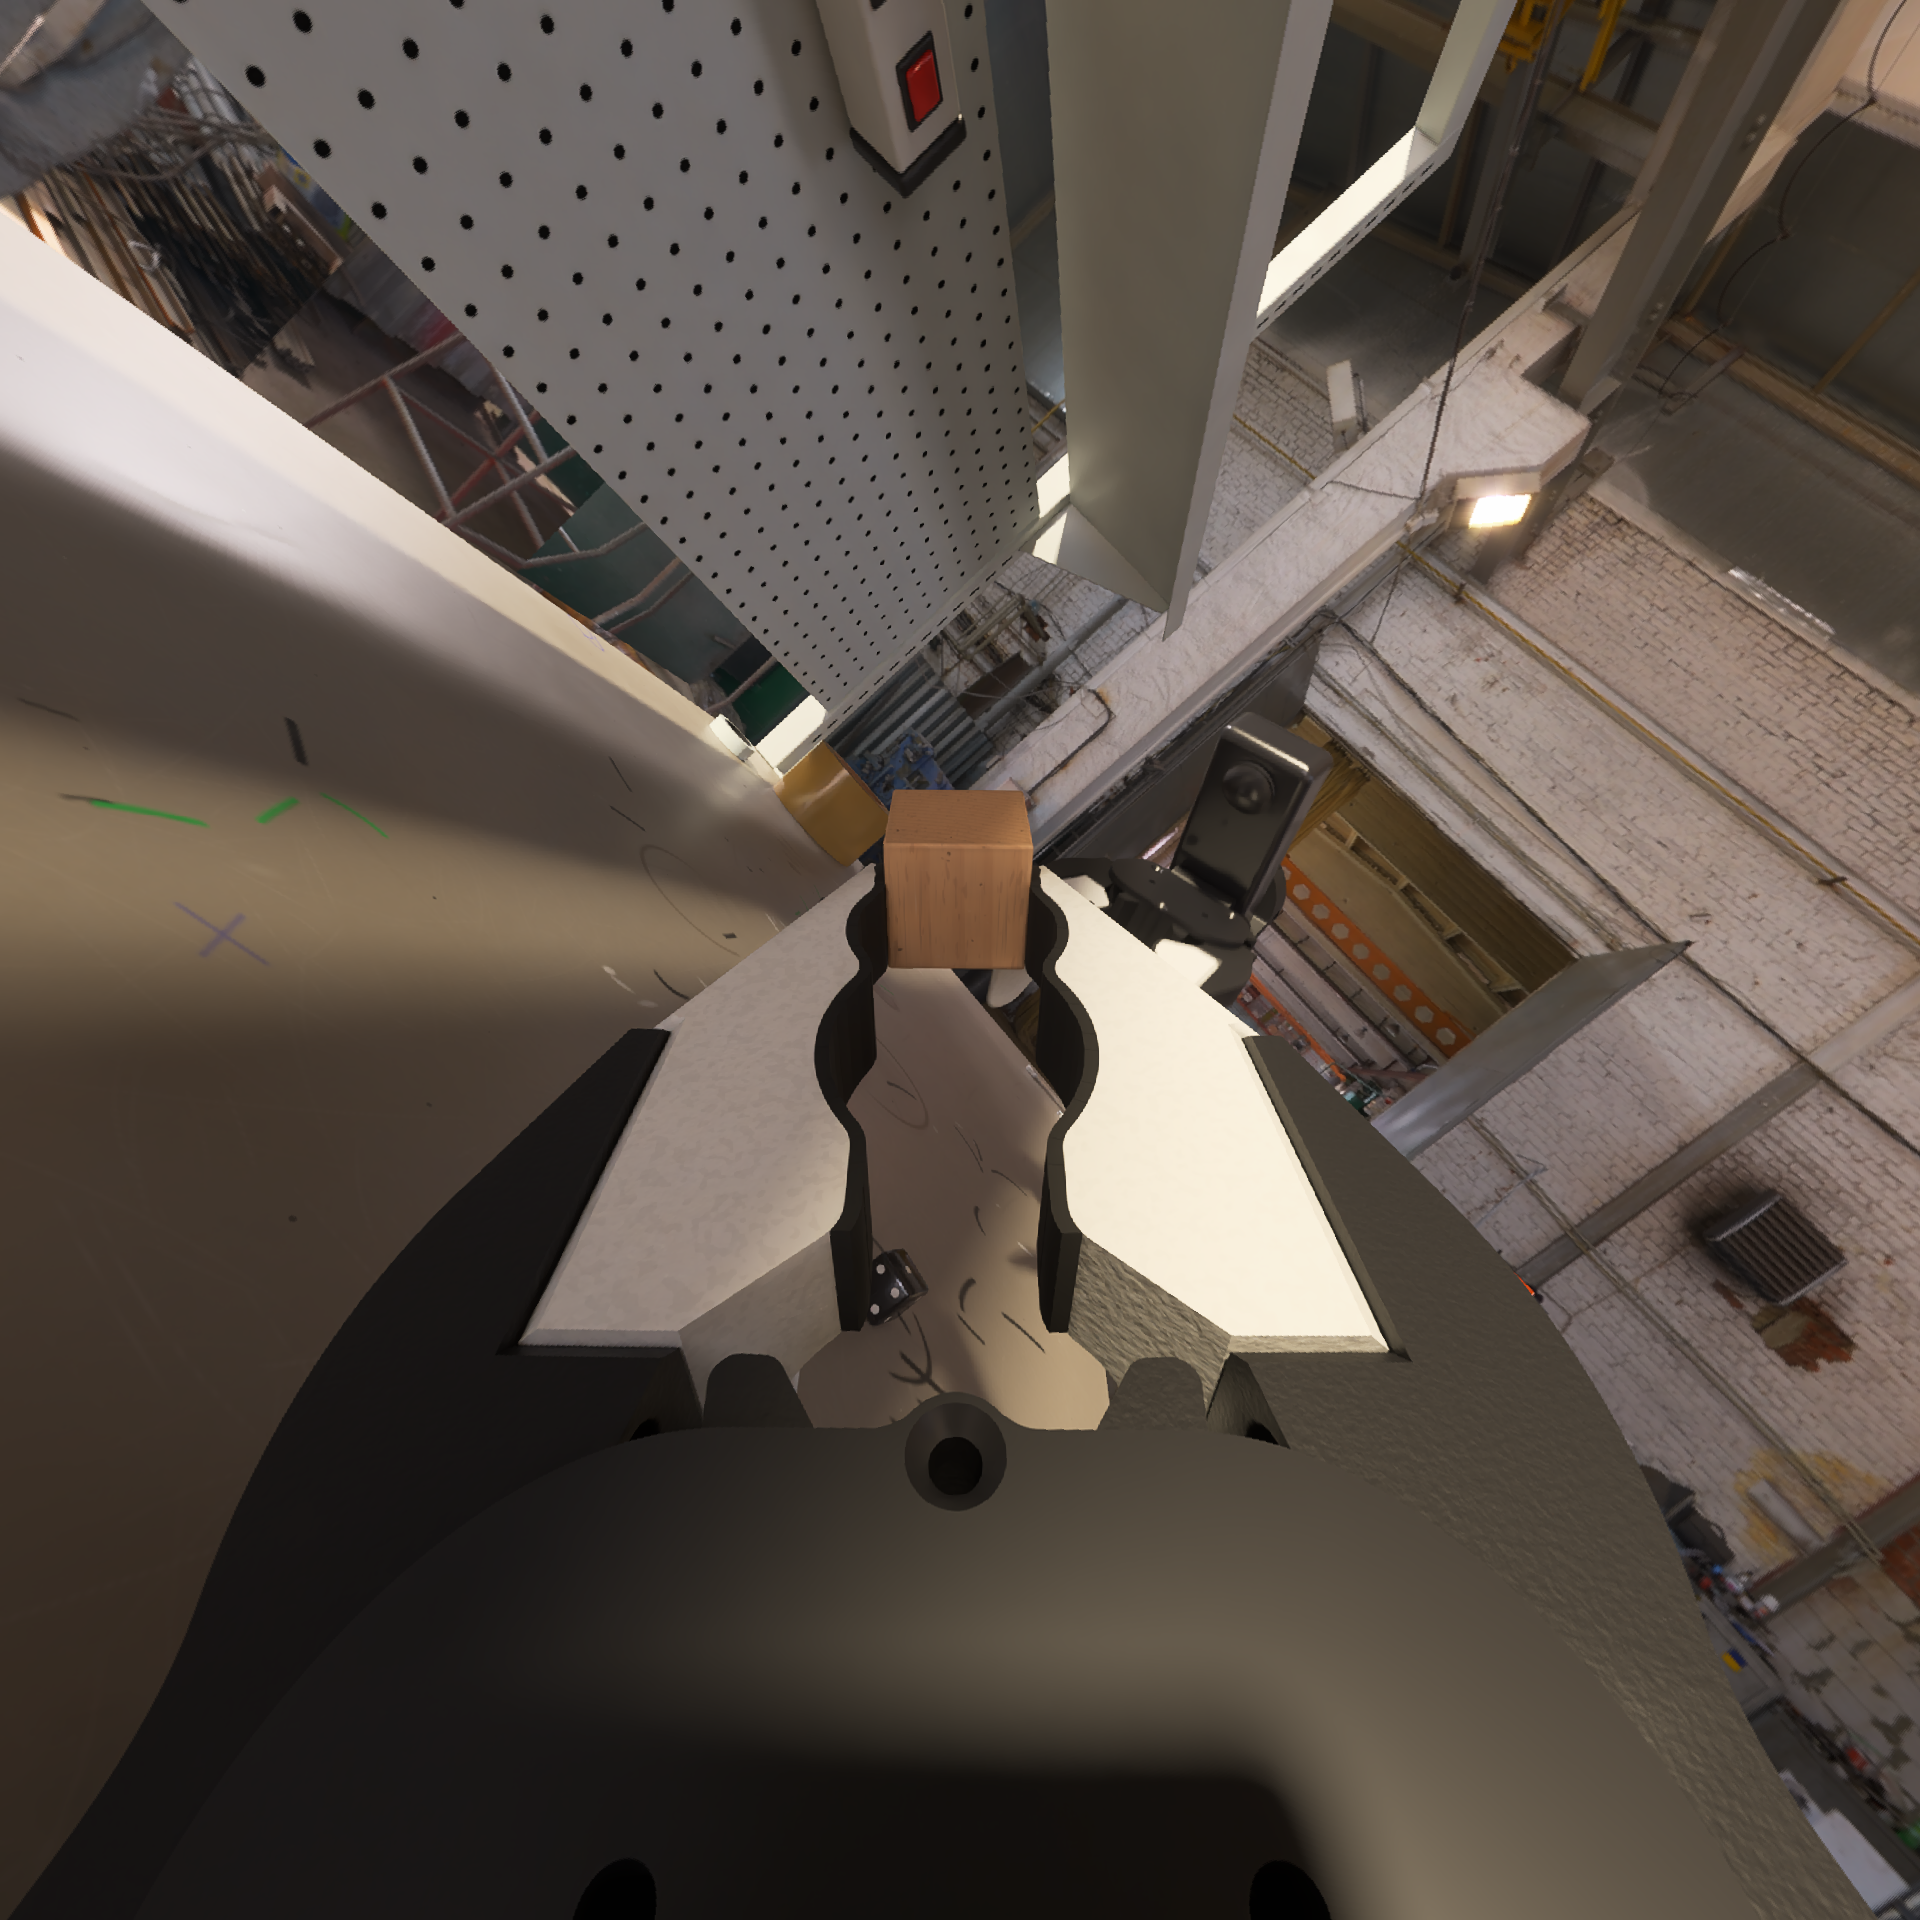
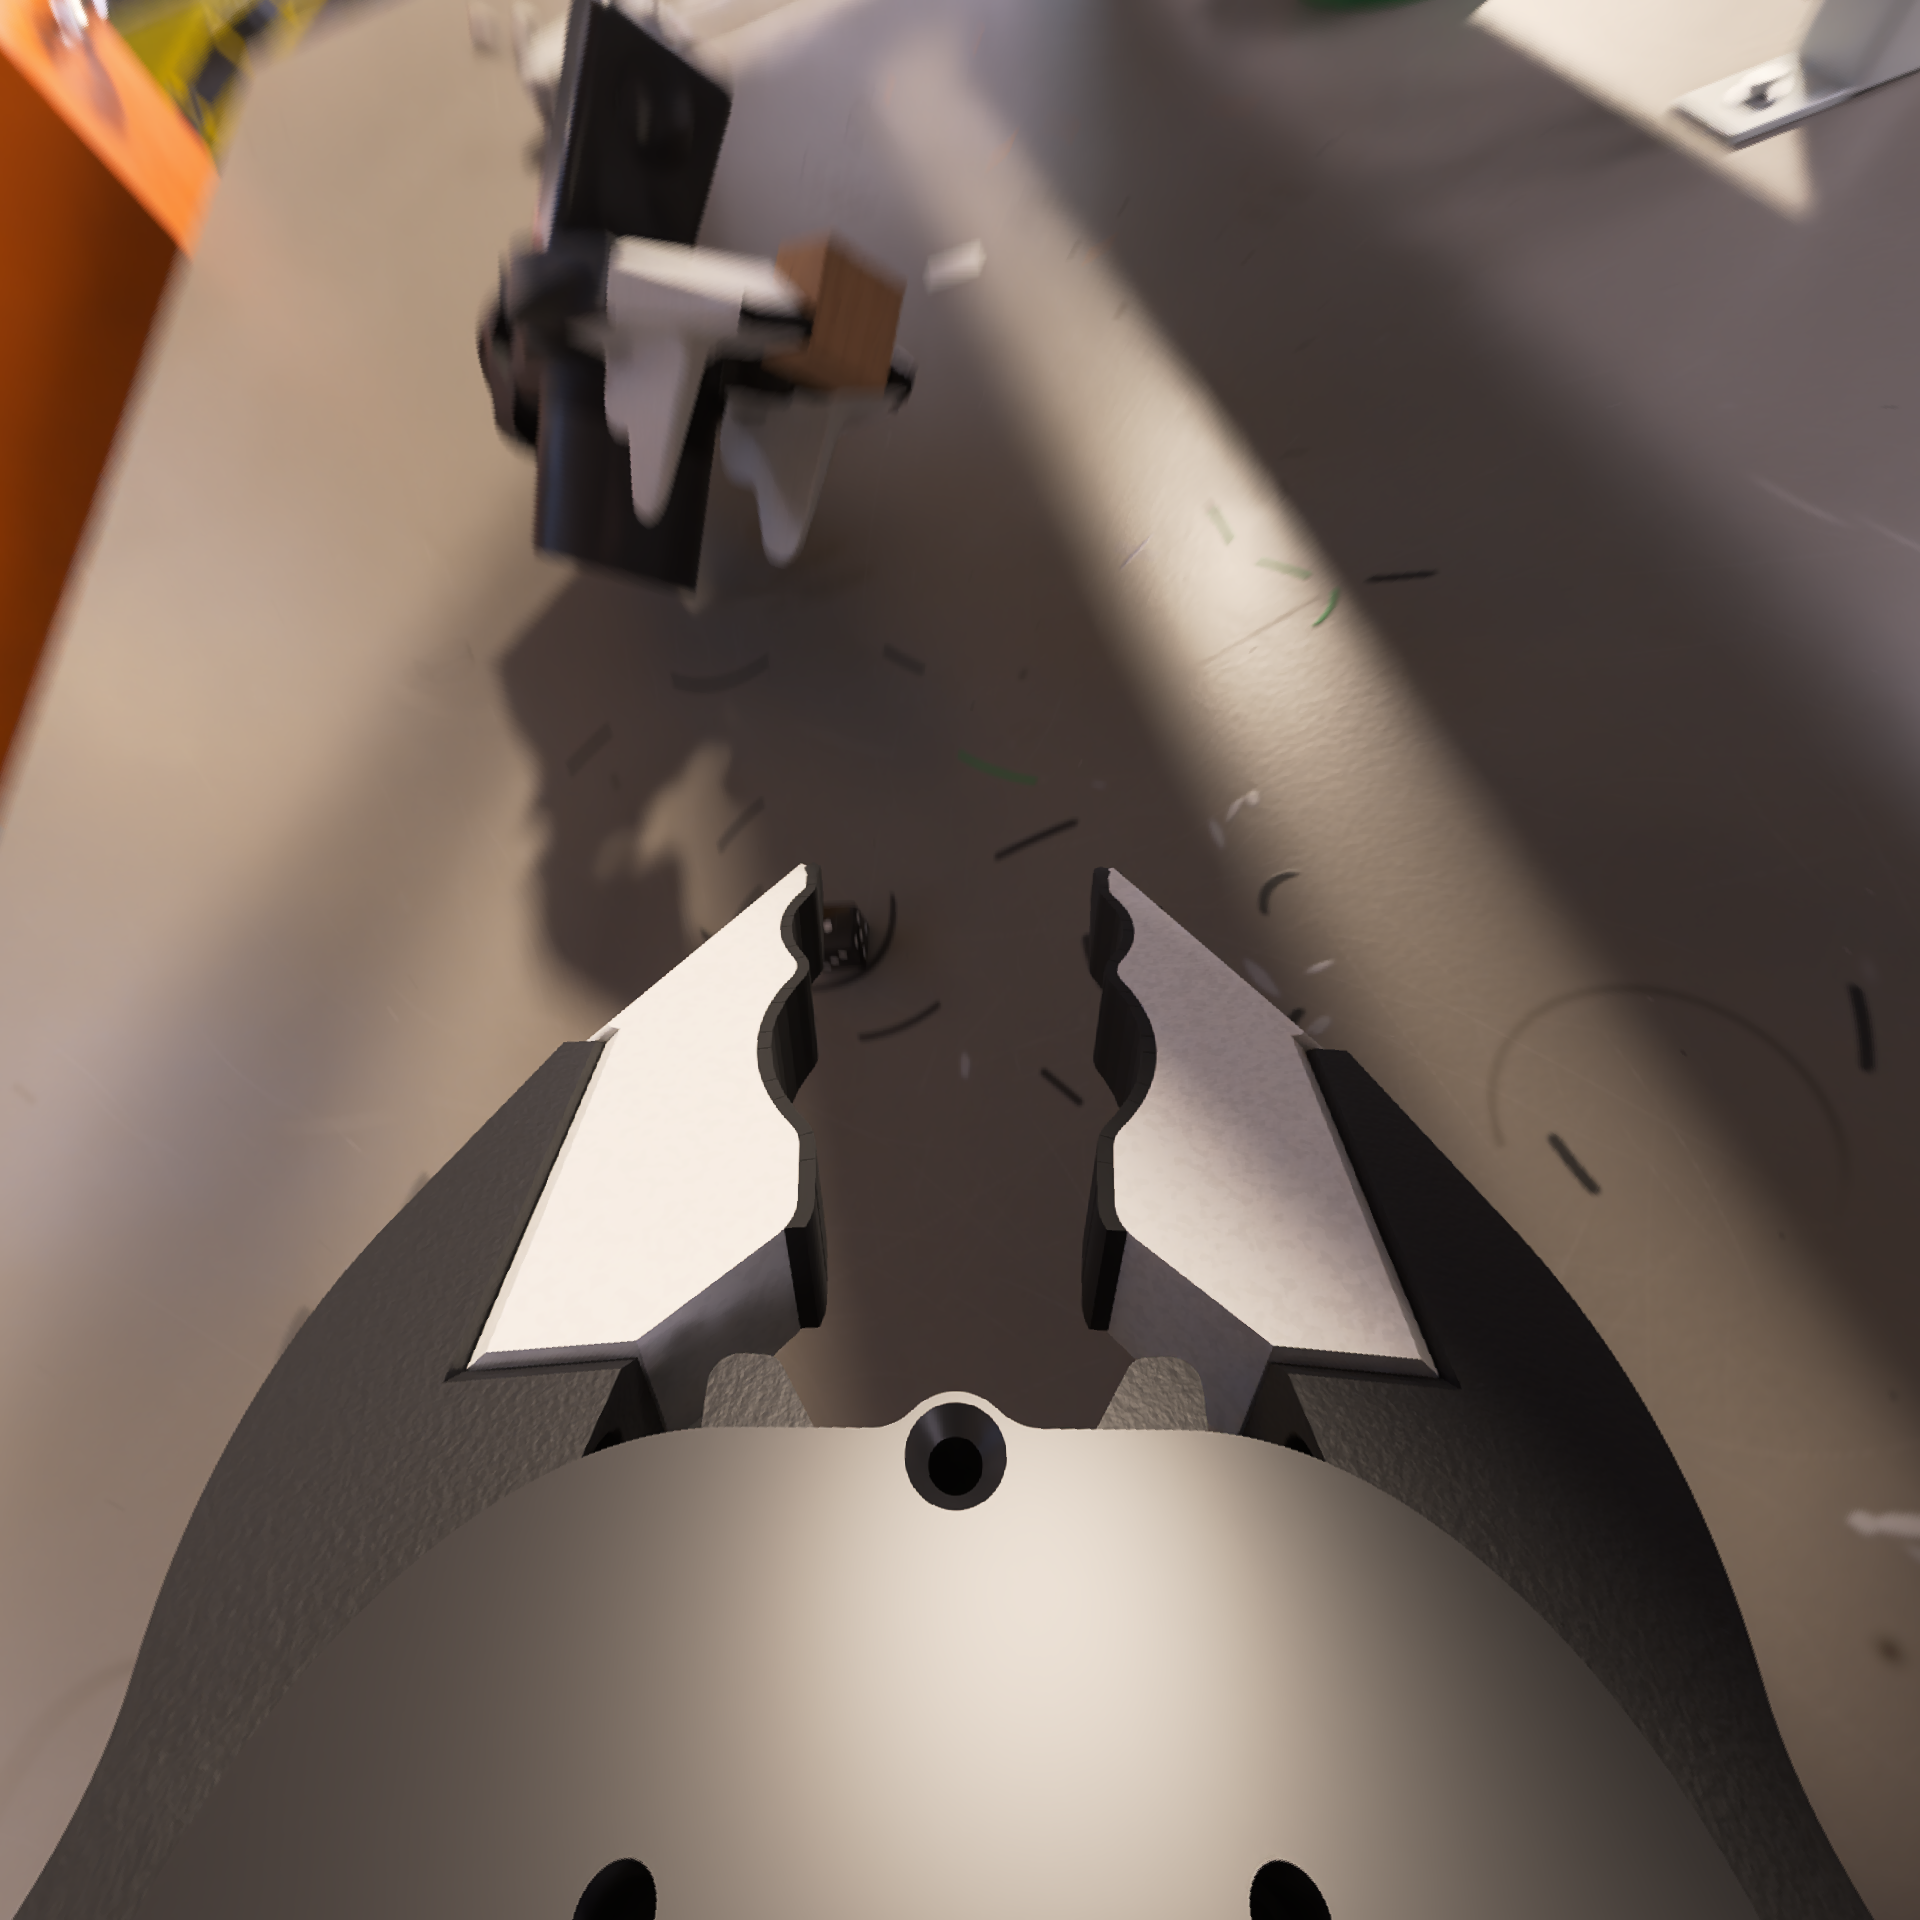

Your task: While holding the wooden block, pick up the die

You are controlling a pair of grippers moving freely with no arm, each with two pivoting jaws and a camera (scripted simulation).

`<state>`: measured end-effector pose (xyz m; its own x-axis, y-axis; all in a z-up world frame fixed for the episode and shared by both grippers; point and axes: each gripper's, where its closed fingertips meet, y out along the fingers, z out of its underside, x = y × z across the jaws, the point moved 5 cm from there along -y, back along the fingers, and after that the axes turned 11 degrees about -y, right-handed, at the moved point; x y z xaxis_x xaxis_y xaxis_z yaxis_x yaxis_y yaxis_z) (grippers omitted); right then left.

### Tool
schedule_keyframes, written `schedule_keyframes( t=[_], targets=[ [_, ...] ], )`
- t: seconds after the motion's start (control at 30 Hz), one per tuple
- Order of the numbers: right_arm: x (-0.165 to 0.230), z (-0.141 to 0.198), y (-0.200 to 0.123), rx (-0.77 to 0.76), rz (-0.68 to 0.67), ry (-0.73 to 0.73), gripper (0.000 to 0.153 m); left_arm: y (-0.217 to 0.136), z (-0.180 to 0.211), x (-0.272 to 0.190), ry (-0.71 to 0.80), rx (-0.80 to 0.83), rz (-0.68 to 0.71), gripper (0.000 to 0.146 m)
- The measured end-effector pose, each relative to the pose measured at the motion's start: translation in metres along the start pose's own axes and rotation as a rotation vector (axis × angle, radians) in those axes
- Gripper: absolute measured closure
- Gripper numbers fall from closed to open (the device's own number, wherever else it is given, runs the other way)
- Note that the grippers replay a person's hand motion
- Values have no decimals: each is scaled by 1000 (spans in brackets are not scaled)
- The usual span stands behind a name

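Left claw (image 1: 956,904) clamped on the wooden block (image 1: 956,891), held clear above the desk (image 1: 312,1039) near its edge. Right claw (image 2: 954,914) spread wide, tips low over the desk; the dark die (image 2: 847,938) rests on the desk just inside its left fingertip.

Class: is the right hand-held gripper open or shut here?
Open. The right hand-held gripper shows a wide gap, with the die on the table by one fingertip.
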<state>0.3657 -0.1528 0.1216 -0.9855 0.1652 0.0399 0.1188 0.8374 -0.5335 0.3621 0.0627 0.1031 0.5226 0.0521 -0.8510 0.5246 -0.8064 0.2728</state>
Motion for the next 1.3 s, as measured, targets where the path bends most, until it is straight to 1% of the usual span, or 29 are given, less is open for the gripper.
schedule_keyframes(
  t=[0.03, 0.07, 0.13, 0.2, 0.27, 0.3, 0.37, 0.43, 0.47, 0.53, 0.57, 0.6, 0.67, 0.7, 0.77, 0.8, 0.87, 0.93, 1.0, 1.03, 1.07, 1.13, 1.2, 1.23, 1.3],
  targets=[
    [5, 5, 8, 47, -12, -56, 99, 0, 0, 0, -2, 2, 1, 121],
    [10, 11, 17, 98, -42, -76, 94, 1, 1, 0, -4, 5, 0, 121],
    [20, 20, 33, 206, -100, -38, 86, 1, 2, 0, -6, 13, -1, 121],
    [27, 23, 45, 259, -100, 27, 83, 2, 3, 1, -6, 18, -3, 121],
    [31, 21, 55, 274, -52, 48, 81, 2, 3, 1, -9, 20, -4, 121],
    [32, 20, 59, 285, -2, 35, 80, 2, 3, 1, -11, 19, -4, 121],
    [29, 22, 69, 351, 119, -10, 77, 2, 3, 2, -17, 16, -3, 121],
    [26, 26, 79, 433, 207, -49, 70, 2, 3, 3, -25, 14, -1, 121],
    [24, 28, 84, 455, 227, -60, 65, 2, 4, 3, -27, 14, -1, 121],
    [23, 28, 90, 464, 249, -84, 62, 2, 4, 2, -27, 15, -1, 121],
    [23, 26, 91, 457, 245, -105, 63, 2, 4, 2, -25, 15, -2, 121],
    [24, 26, 92, 448, 232, -135, 67, 2, 4, 2, -22, 16, -4, 121],
    [29, 26, 91, 426, 161, -220, 91, 2, 4, 2, -22, 14, -5, 121],
    [32, 27, 89, 419, 112, -257, 97, 2, 3, 2, -23, 11, -5, 121],
    [39, 29, 81, 431, 19, -307, 100, 1, 3, 2, -25, 5, -4, 121],
    [41, 30, 76, 442, -17, -307, 100, 0, 2, 2, -25, 2, -4, 121],
    [42, 27, 63, 447, -34, -244, 100, 0, 1, 2, -23, -4, -5, 121],
    [44, 18, 53, 390, -33, -121, 94, -1, 1, 2, -24, -8, -5, 121],
    [46, 9, 50, 309, -40, 17, 87, -1, 1, 3, -27, -9, -4, 121],
    [48, 5, 51, 281, -44, 64, 83, -1, 1, 3, -30, -7, -3, 121],
    [51, 4, 54, 272, -48, 79, 79, 0, 1, 3, -34, -6, -1, 121],
    [55, 8, 64, 327, -18, 40, 67, 0, 2, 3, -38, -4, 1, 121],
    [55, 18, 74, 434, 63, -33, 49, 0, 2, 4, -39, -4, 2, 121],
    [55, 23, 79, 476, 96, -58, 44, 0, 2, 4, -41, -4, 2, 121],
    [56, 31, 87, 505, 111, -62, 44, -1, 1, 4, -47, -6, 4, 121]
  ],
)
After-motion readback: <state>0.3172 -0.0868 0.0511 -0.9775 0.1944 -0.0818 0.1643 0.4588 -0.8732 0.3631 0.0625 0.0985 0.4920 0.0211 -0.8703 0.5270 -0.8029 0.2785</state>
